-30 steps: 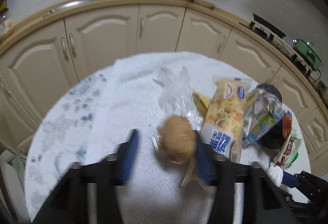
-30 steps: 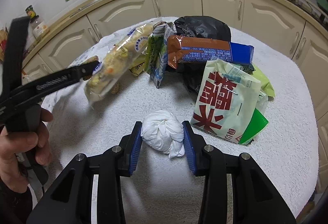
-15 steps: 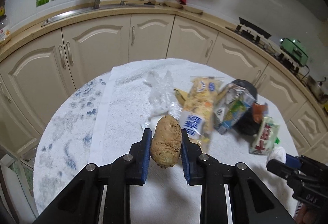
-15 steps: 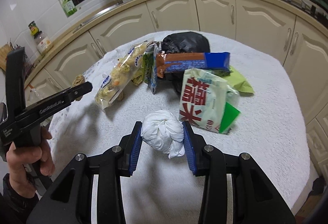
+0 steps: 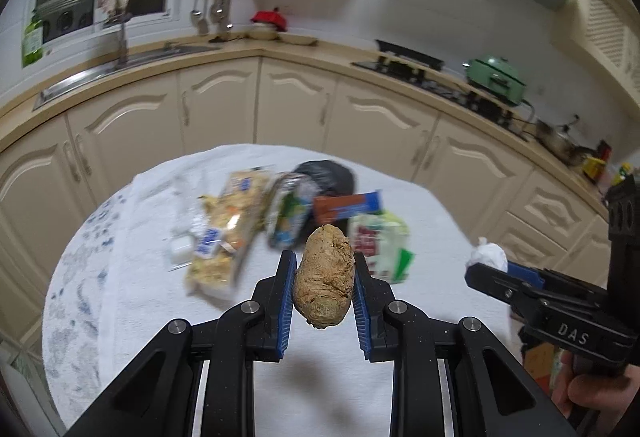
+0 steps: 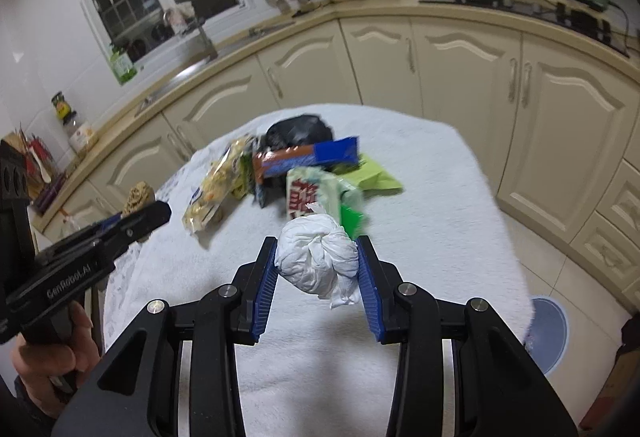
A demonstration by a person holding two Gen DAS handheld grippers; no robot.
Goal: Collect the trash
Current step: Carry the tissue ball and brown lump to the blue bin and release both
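Trash, tissue wad both clamped.

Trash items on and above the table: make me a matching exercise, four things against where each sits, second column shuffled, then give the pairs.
Things
1. brown lump
2. white tissue wad
3. black bag
4. noodle packet

Places
A. far end of the pile on the table
B. clamped in the right gripper
C. left edge of the pile
D. clamped in the left gripper

Pairs: 1-D, 2-B, 3-A, 4-C
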